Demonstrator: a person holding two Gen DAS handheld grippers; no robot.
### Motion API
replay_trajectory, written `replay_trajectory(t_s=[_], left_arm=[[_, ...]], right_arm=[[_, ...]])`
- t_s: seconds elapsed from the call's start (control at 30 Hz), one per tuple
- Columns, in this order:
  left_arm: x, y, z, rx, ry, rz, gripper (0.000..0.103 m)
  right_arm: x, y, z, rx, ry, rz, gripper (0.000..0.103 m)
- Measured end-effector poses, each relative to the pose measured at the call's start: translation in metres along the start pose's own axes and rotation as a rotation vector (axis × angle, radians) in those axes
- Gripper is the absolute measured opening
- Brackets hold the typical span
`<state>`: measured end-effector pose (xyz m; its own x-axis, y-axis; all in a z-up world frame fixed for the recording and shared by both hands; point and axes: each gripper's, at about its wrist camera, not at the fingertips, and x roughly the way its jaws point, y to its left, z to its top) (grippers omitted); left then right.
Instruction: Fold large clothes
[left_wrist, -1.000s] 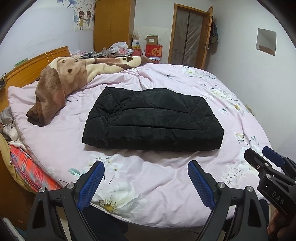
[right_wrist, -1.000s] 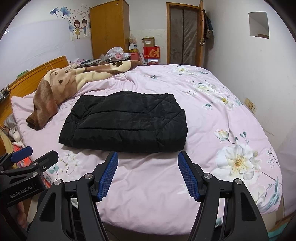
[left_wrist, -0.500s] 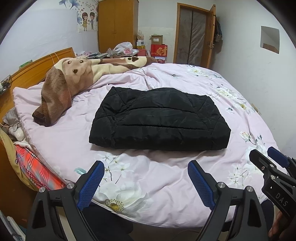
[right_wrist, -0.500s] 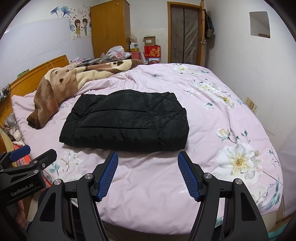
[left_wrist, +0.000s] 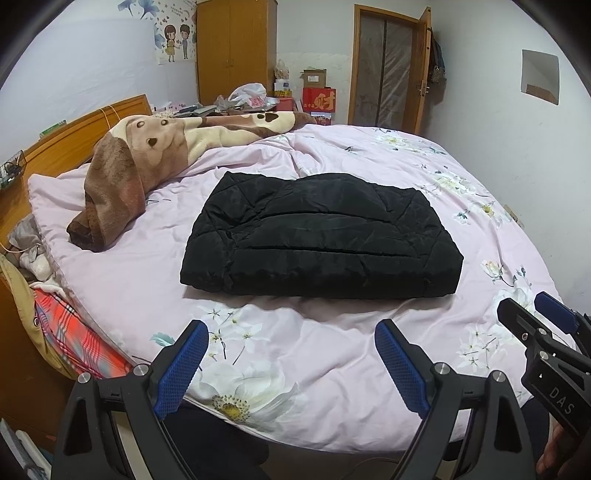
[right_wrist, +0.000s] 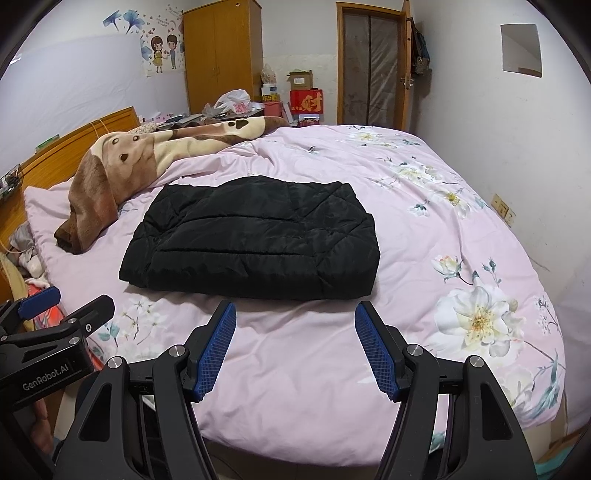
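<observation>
A black quilted jacket (left_wrist: 321, 240) lies folded into a flat rectangle in the middle of the pink floral bed (left_wrist: 295, 343); it also shows in the right wrist view (right_wrist: 255, 240). My left gripper (left_wrist: 291, 365) is open and empty, held back over the bed's near edge, well short of the jacket. My right gripper (right_wrist: 295, 347) is open and empty too, just short of the jacket's near edge. Each gripper shows at the edge of the other's view, the right one (left_wrist: 546, 332) and the left one (right_wrist: 55, 310).
A brown and cream bear blanket (left_wrist: 155, 162) lies bunched at the back left by the wooden headboard (left_wrist: 66, 136). Plaid cloth (left_wrist: 66, 332) hangs off the bed's left side. A wardrobe (left_wrist: 236, 51), boxes and a door (left_wrist: 388, 70) stand at the far wall.
Both grippers have drawn back and risen slightly from the bed, so the jacket sits a little farther off. The jacket has not moved. Both stay open.
</observation>
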<state>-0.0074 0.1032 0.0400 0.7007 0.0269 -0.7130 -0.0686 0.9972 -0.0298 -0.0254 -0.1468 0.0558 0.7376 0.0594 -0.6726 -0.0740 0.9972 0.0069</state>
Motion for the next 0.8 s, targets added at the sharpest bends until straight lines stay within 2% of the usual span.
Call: replay_trajectory(t_s=[0.47,0.8], left_arm=[[-0.0019,0.0050,0.0000,-0.012,-0.020,0.044,0.092],[-0.0010,0.0056,-0.0008,-0.013,-0.016,0.037,0.092]], right_arm=[[0.0005,0.0008,-0.0007,-0.002,0.003,0.000,0.067],[0.0003,0.0017,0.0000,-0.001,0.003,-0.001,0.067]])
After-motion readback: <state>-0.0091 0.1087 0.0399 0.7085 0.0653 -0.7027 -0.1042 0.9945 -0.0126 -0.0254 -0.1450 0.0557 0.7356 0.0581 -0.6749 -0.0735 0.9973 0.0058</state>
